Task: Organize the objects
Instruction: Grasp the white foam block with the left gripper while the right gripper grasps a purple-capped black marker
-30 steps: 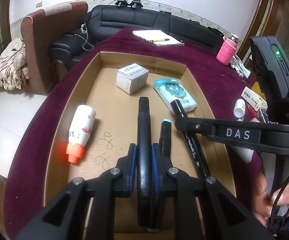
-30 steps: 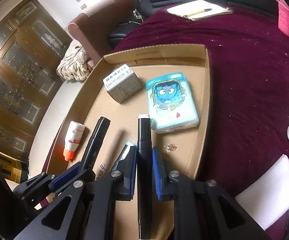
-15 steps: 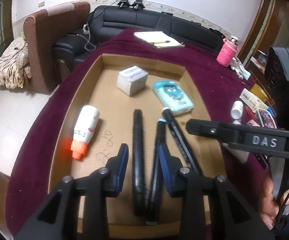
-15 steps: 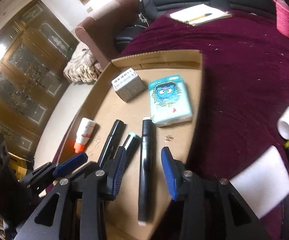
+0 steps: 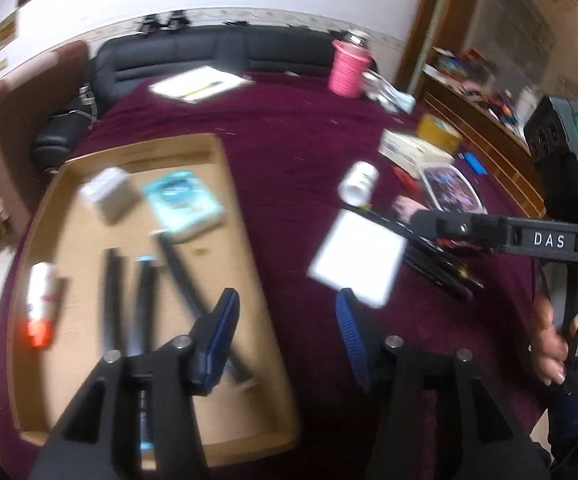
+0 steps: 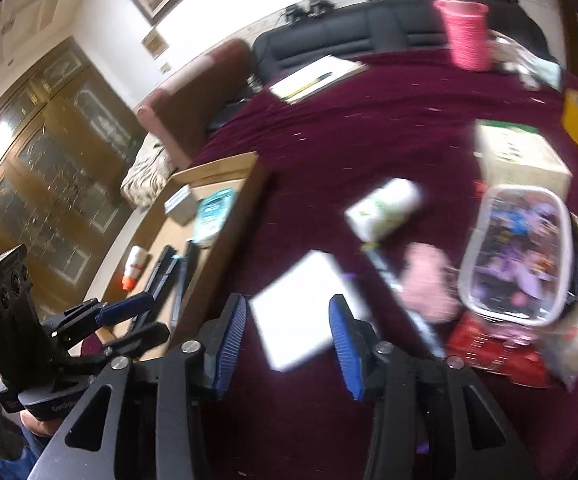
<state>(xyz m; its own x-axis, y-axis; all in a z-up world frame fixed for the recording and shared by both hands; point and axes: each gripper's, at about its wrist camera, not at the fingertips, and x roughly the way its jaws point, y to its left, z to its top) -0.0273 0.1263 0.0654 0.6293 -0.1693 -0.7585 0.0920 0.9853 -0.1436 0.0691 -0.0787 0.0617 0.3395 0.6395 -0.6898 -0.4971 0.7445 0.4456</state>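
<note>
Left wrist view shows the left gripper (image 5: 285,320) spread wide and empty; three markers (image 5: 145,304) lie in the cardboard tray (image 5: 257,280). Right gripper (image 6: 287,330) gapes empty above a white pad (image 6: 309,312).

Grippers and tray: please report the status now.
Left gripper open, empty. Right gripper open, empty, above white pad. Three markers lie in tray. Nothing in the way.

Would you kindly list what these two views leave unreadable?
- Left view: motion blur smears the print on the small box and the bottle in the tray.
- Left view: the left tongs hide the pens' near ends.
- Right view: blur hides the white bottle's label.
</note>
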